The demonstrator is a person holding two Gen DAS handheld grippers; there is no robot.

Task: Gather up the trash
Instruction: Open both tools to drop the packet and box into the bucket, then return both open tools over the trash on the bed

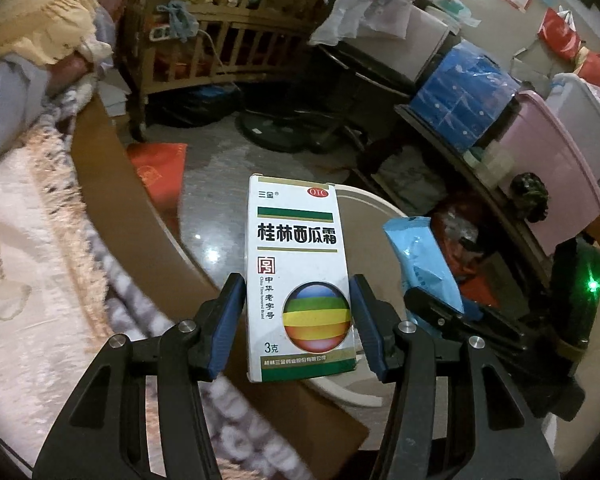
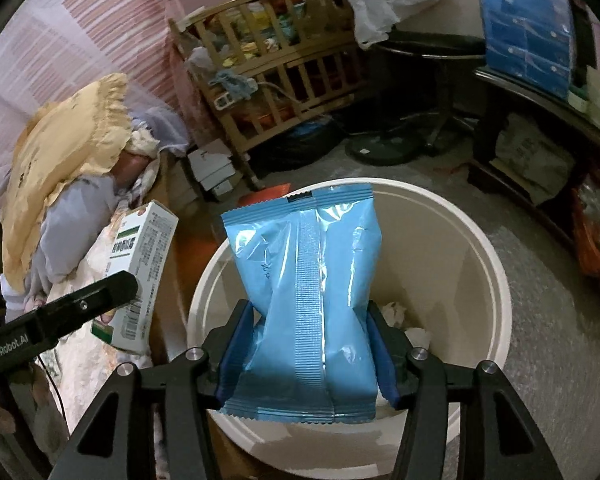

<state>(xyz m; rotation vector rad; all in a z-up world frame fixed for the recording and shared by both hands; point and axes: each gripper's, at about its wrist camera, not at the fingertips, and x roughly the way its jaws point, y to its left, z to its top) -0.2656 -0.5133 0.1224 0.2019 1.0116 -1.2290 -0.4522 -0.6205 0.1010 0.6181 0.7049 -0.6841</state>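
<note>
Both pieces of trash are picked up, neither dropped yet. The right tongs (image 2: 308, 344) pinch the blue packet (image 2: 300, 280) over the bin (image 2: 496, 280); the left tongs (image 1: 298, 316) pinch the box (image 1: 296, 260) beside its rim, so both releases remain

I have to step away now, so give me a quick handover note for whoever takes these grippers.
Left gripper: shut on the white medicine box, beside the cream bin, not over it.
Right gripper: shut on the blue packet, above the bin's mouth.
Done: both items picked up; crumpled paper already lies in the bin.
Left: drop the packet, then bring the box over and drop it.
</note>
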